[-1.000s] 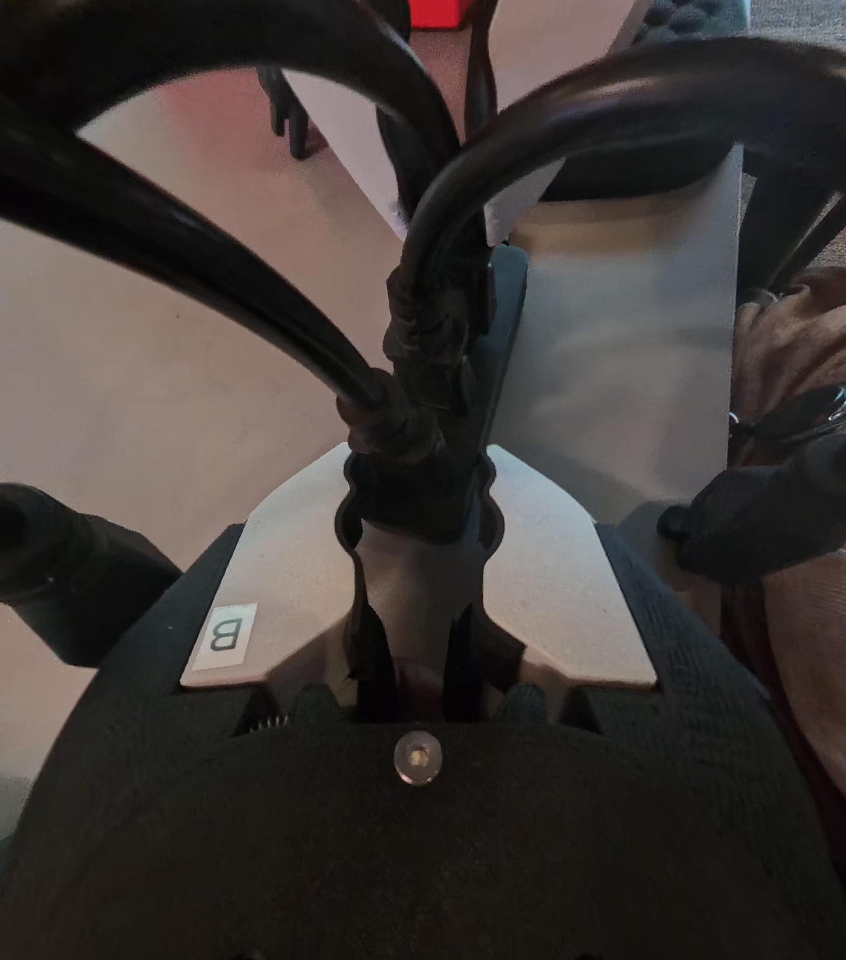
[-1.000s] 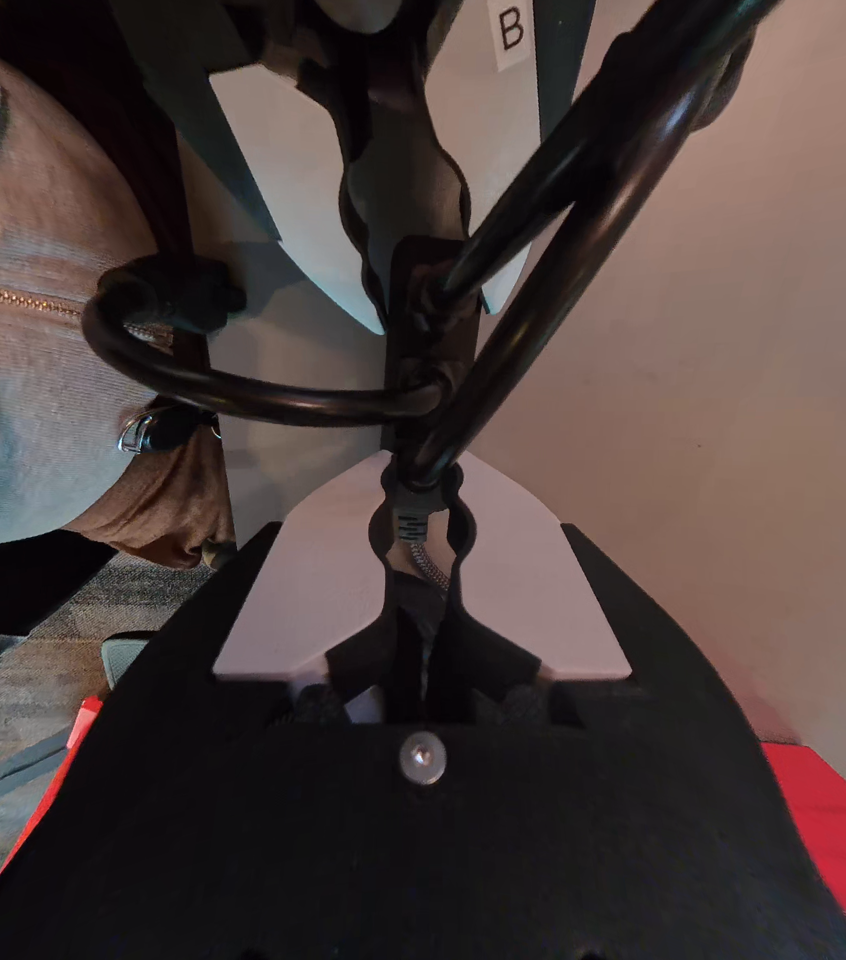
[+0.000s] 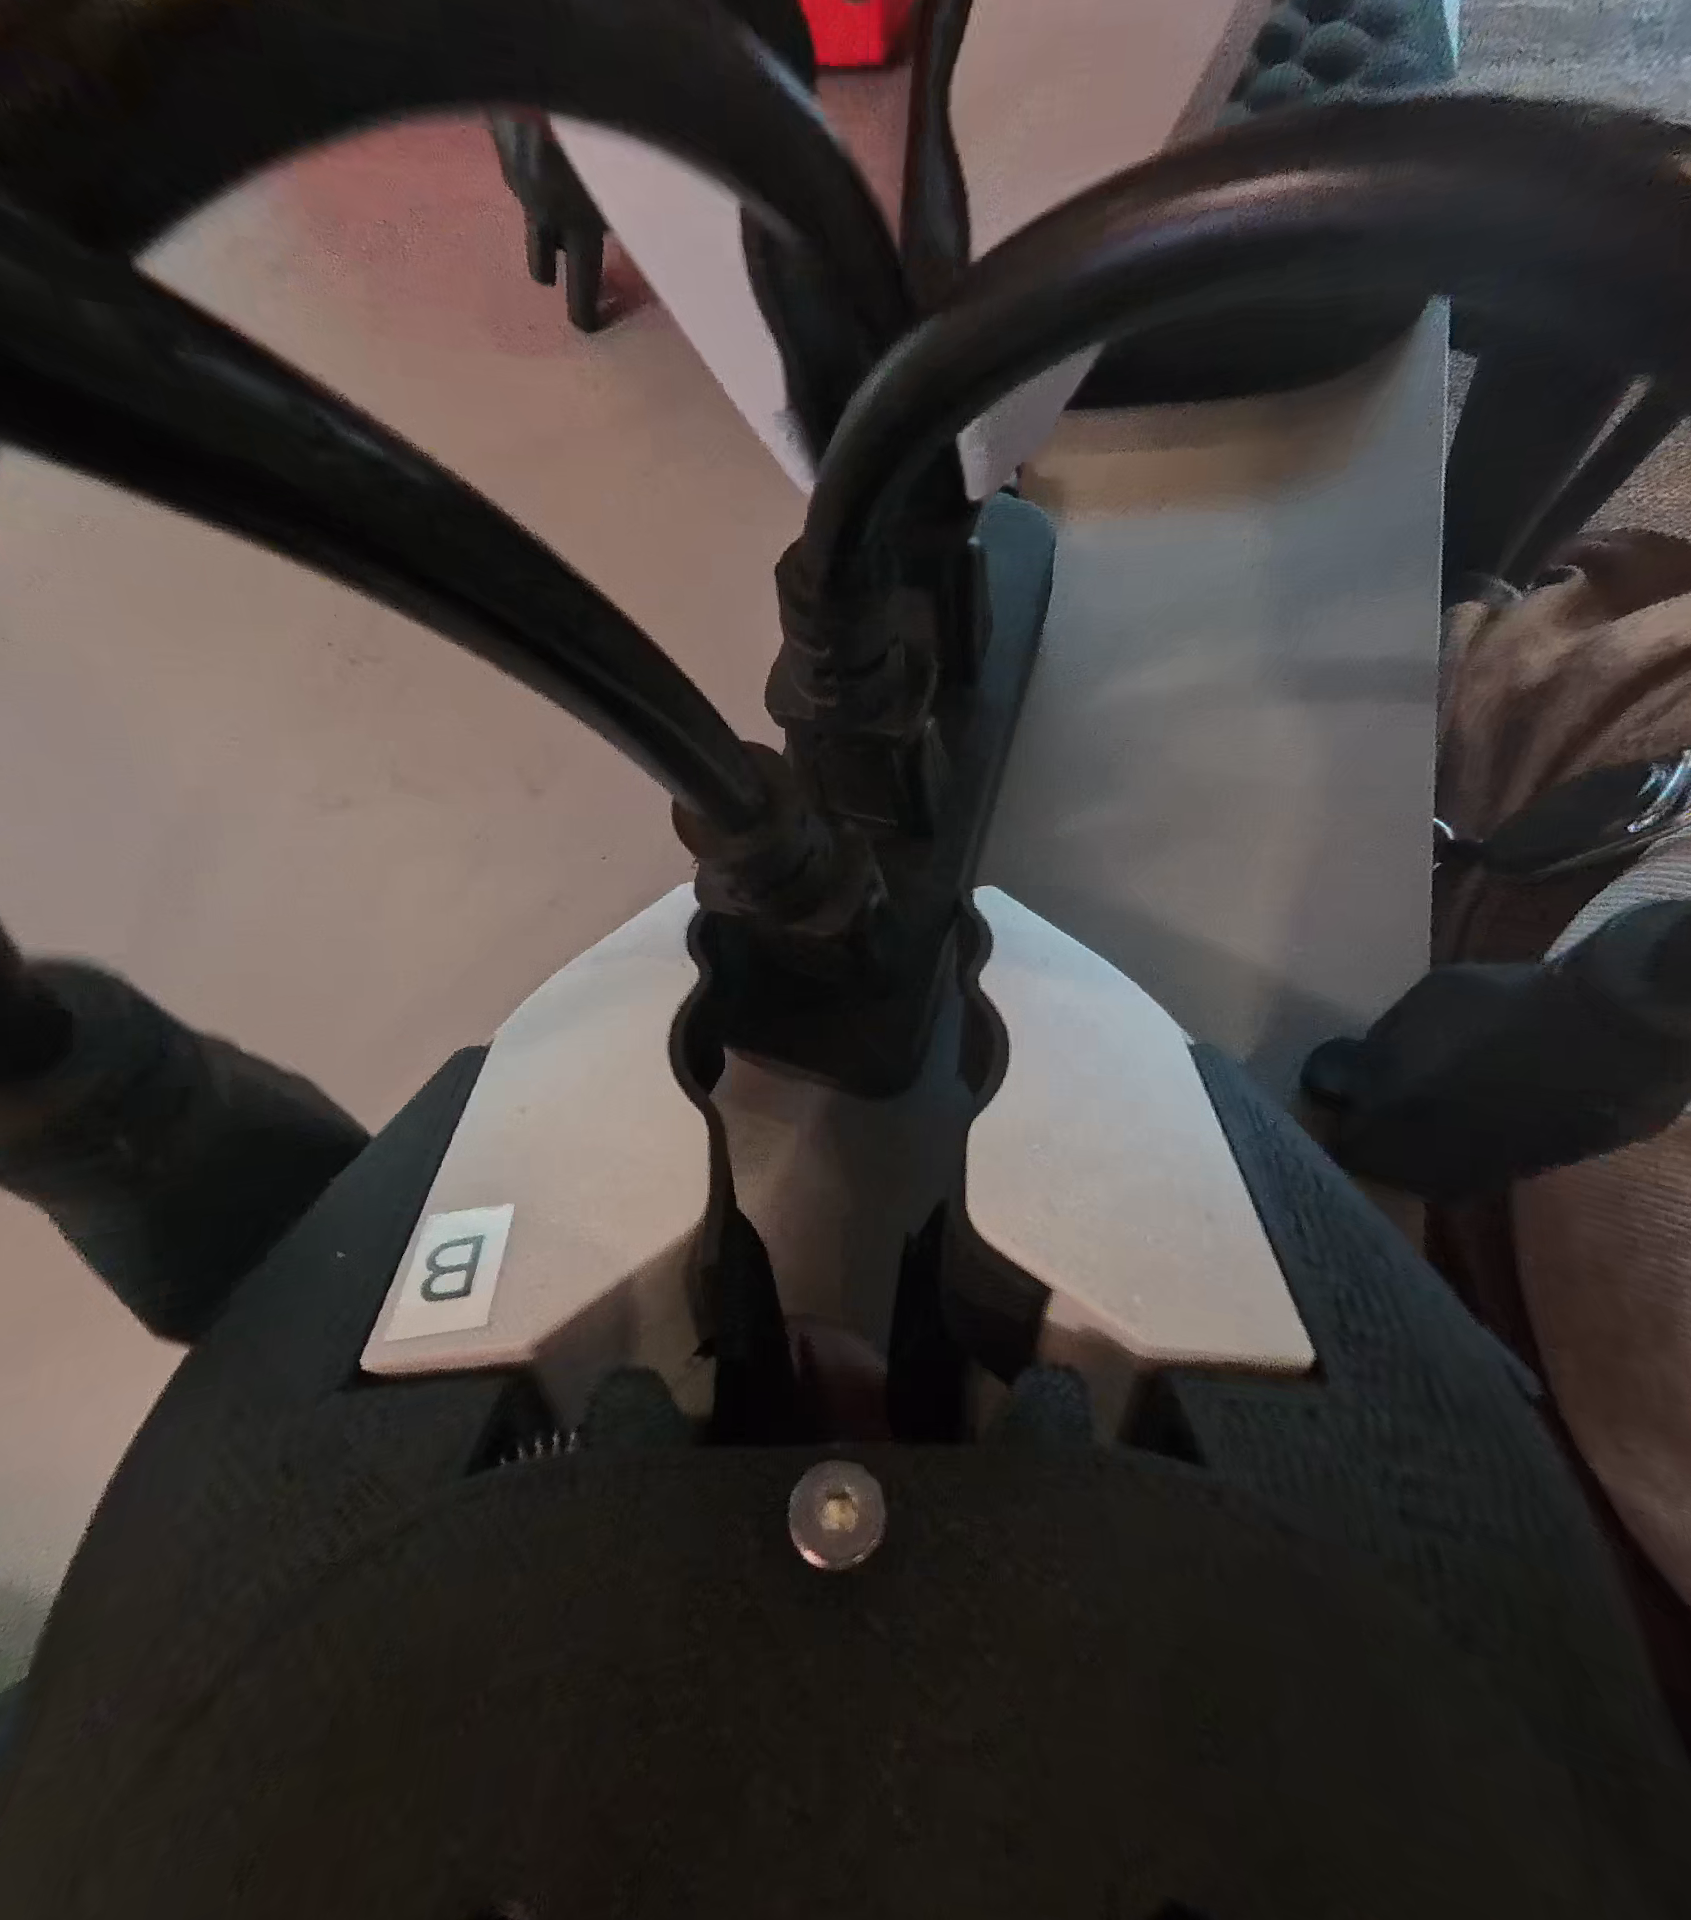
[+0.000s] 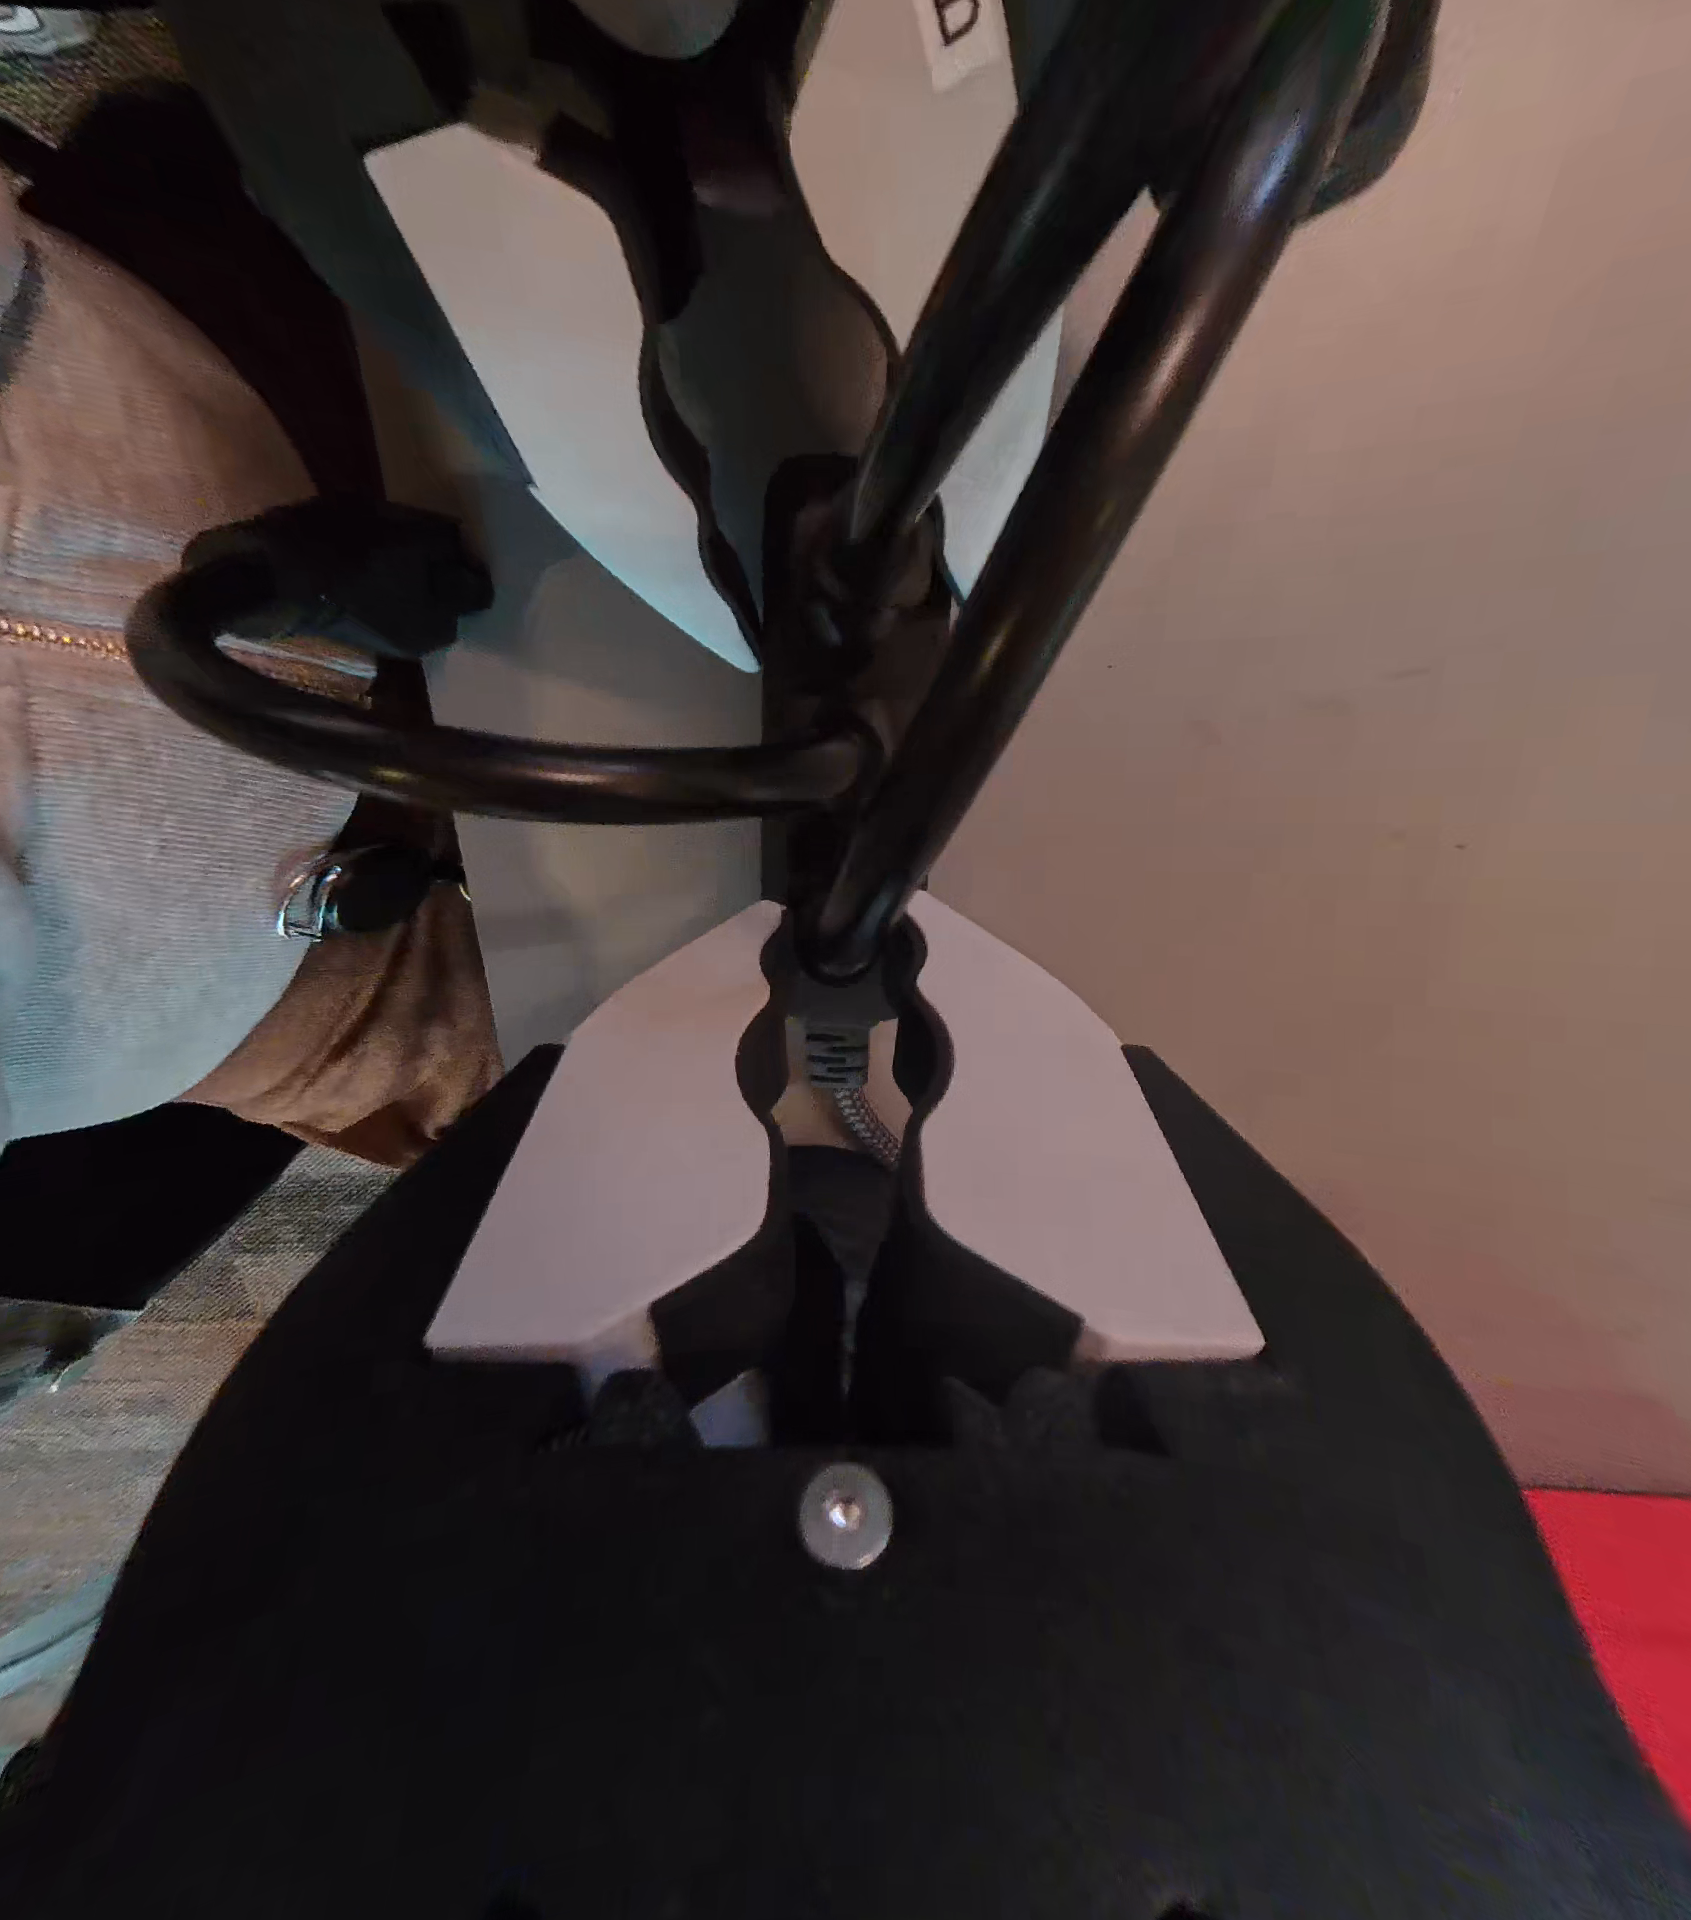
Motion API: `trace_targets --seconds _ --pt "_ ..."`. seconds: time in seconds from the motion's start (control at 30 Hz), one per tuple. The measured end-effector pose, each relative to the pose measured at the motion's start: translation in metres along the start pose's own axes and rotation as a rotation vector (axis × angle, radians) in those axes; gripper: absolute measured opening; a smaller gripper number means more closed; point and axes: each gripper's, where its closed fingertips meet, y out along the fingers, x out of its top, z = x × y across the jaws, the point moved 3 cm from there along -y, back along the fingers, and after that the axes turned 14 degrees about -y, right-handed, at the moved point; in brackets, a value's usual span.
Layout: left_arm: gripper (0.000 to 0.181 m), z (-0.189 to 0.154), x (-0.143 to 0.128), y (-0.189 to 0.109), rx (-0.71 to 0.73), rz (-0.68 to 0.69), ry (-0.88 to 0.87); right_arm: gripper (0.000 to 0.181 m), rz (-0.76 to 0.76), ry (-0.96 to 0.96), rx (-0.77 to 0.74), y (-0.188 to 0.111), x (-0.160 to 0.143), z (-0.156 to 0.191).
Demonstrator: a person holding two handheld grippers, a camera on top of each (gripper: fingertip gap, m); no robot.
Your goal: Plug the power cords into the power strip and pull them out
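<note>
Power strip point(image 3: 934, 727) end-on between both claws, left claw point(image 3: 836, 997) clamping its near end, right claw point(image 4: 846, 971) pinching its braided cable point(image 4: 856, 1101)

Tabletop point(image 3: 280, 727): pale beige, smooth and bare where it shows; the landmark for the rest.
Red box point(image 4: 1672, 1683): bright red, at the tabletop's near right corner in the right wrist view, cut by the picture edge.
Red object point(image 3: 846, 31): small, at the tabletop's far side in the left wrist view; its kind cannot be told.
Person's garment point(image 4: 93, 779): tan ribbed cloth with a zip, left of the tabletop in the right wrist view.
Metal clip point(image 4: 306, 904): silver, on a dark strap, against the garment beside the tabletop's edge.
Carpet point(image 4: 72, 1392): grey, mottled, below the tabletop's left side.
</note>
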Motion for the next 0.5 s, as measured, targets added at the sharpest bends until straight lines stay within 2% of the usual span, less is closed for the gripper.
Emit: trace_targets --seconds 0.37,0.5 --pt "0.042 0.0025 -0.001 -0.0013 0.009 -0.002 -0.017 0.016 0.086 -0.046 -0.005 0.0036 0.008 -0.0012" --pt "0.043 0.0011 -0.0007 -0.0002 0.006 -0.002 -0.004 0.017 0.023 -0.003 -0.011 0.0027 0.0027 0.0006"
